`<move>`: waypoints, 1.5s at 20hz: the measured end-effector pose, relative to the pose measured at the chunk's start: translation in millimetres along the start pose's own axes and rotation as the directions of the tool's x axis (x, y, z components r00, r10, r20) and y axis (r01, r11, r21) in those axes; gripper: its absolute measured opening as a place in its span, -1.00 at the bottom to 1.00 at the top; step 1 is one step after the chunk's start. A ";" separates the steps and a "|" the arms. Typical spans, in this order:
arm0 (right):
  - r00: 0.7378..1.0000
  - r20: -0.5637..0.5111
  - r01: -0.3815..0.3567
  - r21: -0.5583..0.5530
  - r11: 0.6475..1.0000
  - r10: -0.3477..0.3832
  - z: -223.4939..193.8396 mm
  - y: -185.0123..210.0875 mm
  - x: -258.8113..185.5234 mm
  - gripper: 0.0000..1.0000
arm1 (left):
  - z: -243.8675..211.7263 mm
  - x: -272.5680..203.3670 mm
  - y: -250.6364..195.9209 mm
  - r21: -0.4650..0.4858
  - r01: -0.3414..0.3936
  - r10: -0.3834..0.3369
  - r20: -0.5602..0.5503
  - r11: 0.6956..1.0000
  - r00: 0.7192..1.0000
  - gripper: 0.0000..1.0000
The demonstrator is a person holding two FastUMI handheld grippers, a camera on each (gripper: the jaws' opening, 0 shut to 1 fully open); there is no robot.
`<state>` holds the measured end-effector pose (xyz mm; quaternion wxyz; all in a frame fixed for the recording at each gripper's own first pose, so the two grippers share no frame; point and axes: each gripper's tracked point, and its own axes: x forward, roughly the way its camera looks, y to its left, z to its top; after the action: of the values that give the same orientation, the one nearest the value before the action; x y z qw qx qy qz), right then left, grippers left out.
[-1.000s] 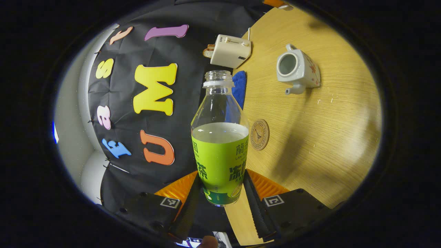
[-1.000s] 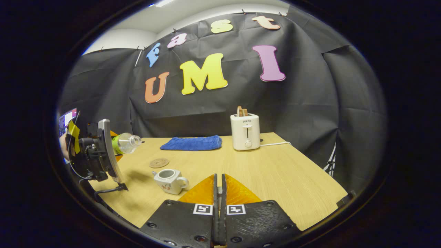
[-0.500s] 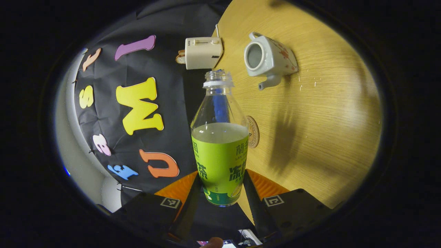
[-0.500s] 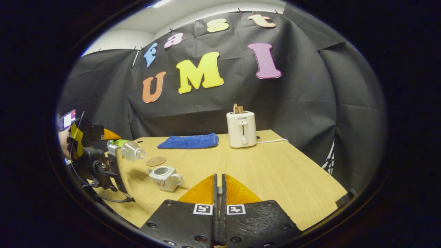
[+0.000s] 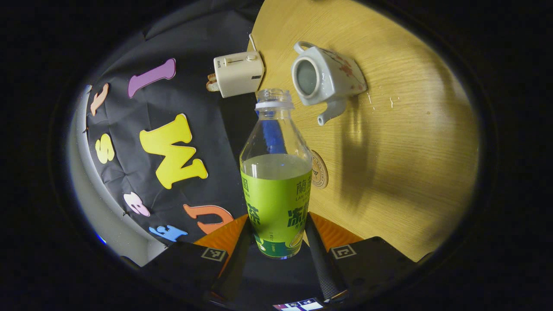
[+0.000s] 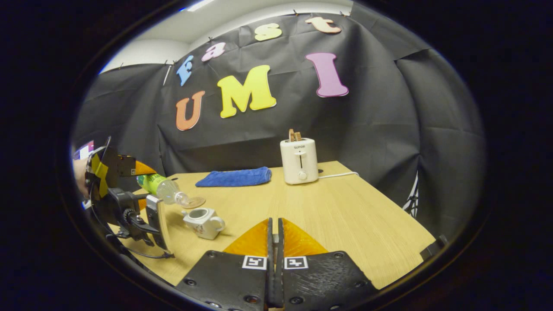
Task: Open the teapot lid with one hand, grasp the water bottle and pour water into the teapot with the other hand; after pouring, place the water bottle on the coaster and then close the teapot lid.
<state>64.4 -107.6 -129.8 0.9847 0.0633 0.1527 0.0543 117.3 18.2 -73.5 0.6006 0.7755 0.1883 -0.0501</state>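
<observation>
Since a moment ago, my left gripper has tipped the water bottle further, clamped on its labelled base; its uncapped mouth now sits just beside the lidless teapot on the table. My right gripper stays pressed shut, well apart.

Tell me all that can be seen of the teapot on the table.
The teapot is white, looks ceramic, with a small reddish flower pattern on its side. It has a blocky body, a short spout and a loop handle on the opposite side. Its round top opening is uncovered, with no lid on it. It stands upright on the wooden table, near the coaster. The mouth of the tilted water bottle hangs above it; no gripper touches it.
</observation>
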 end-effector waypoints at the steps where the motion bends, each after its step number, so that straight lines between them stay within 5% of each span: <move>1: 1.000 0.001 0.001 0.001 1.000 -0.001 -0.7 -1.0 -0.7 -0.99 | 1.5 2.1 1.2 0.015 -0.002 0.002 0.001 1.000 1.000 0.45; 30: 1.000 0.017 -0.009 0.026 1.000 0.009 1.2 -5.2 -10.9 -0.99 | 14.9 -5.8 46.4 0.327 -0.097 0.119 -0.050 0.940 0.992 0.46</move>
<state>54.9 -114.2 -126.2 0.9848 0.0774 0.1449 0.0560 130.4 -6.9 -33.4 0.4600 0.8740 0.1553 -0.0208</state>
